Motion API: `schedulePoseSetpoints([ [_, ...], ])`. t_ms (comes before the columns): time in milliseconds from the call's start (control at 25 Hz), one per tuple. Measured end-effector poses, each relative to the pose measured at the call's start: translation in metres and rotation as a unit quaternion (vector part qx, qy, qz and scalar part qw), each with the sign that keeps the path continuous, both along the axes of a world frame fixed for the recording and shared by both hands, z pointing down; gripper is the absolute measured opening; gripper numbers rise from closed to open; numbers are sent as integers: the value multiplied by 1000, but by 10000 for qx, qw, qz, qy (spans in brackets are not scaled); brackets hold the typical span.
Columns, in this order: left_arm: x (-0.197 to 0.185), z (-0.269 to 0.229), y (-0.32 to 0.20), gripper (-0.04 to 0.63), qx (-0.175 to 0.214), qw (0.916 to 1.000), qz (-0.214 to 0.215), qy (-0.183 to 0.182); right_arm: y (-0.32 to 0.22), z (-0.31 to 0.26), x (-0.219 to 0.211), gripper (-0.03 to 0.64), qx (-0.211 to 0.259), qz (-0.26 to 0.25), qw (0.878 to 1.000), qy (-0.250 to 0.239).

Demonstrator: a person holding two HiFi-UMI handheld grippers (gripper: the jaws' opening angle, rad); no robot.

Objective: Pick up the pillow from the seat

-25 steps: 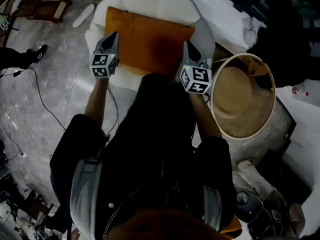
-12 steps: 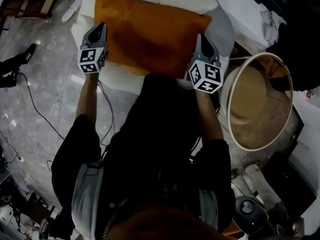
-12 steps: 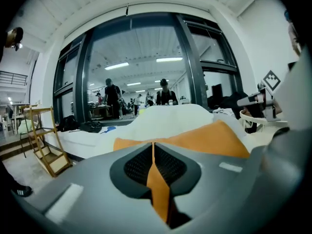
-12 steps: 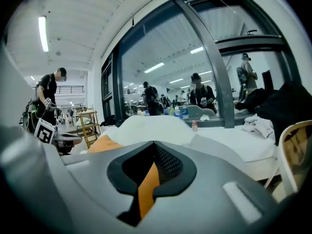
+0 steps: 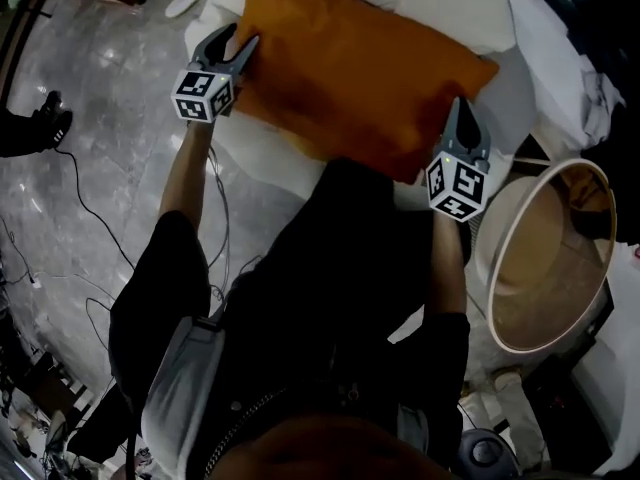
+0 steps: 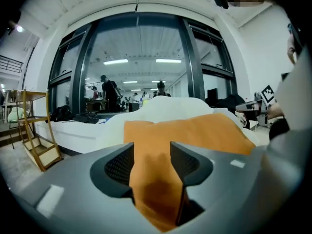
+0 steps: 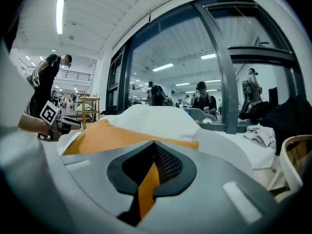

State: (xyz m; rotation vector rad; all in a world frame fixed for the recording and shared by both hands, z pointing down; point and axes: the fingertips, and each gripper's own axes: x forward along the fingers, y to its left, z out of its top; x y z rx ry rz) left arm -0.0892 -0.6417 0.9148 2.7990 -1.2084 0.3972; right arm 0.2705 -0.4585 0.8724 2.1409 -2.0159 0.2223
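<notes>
Orange pillow [image 5: 360,73] lies on white seat [image 5: 450,3], upper centre. Your left gripper [image 5: 243,36]: jaws just opening, pillow corner loose between them. Your right gripper [image 5: 463,110] pinches pillow's lower right edge. Likely next: re-clamp left, lift level.

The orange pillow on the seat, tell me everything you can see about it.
The orange pillow is rectangular and plump, in soft-looking plain fabric with a darker shaded dip mid-face. It lies slanted across the white seat, one long side toward the person. The left gripper has just been opening its jaws, with one pillow corner between them. The right gripper is shut on a pinch of fabric at the opposite end.
</notes>
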Motion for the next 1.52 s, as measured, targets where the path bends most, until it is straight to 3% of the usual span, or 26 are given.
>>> schedulePoseSetpoints([
  [80,-7,10,-6,245,-27,9999,-19,-109,2,12,-1,14,-10,-29,9997,225],
  [160,-11,18,-10,246,-83,9999,12,-135,5,27,-2,49,-85,-57,9998,148],
  [400,-20,46,-16,423,-538,9975,387,-263,7,59,-17,348,-194,-48,9957,-903],
  [640,-8,59,-19,460,-964,9930,620,-283,6,102,-20,474,-957,-247,9824,-1584],
  [1000,-6,72,-22,470,-1555,9860,517,-319,-3,148,-10,551,-1752,112,9619,-2096],
  [1200,6,81,-15,407,-1881,9797,659,-198,-3,150,-17,488,-1706,-143,9558,-2389],
  [1520,10,69,-4,294,-1604,9845,608,-356,-4,141,-28,413,-1643,-426,9563,-2381],
])
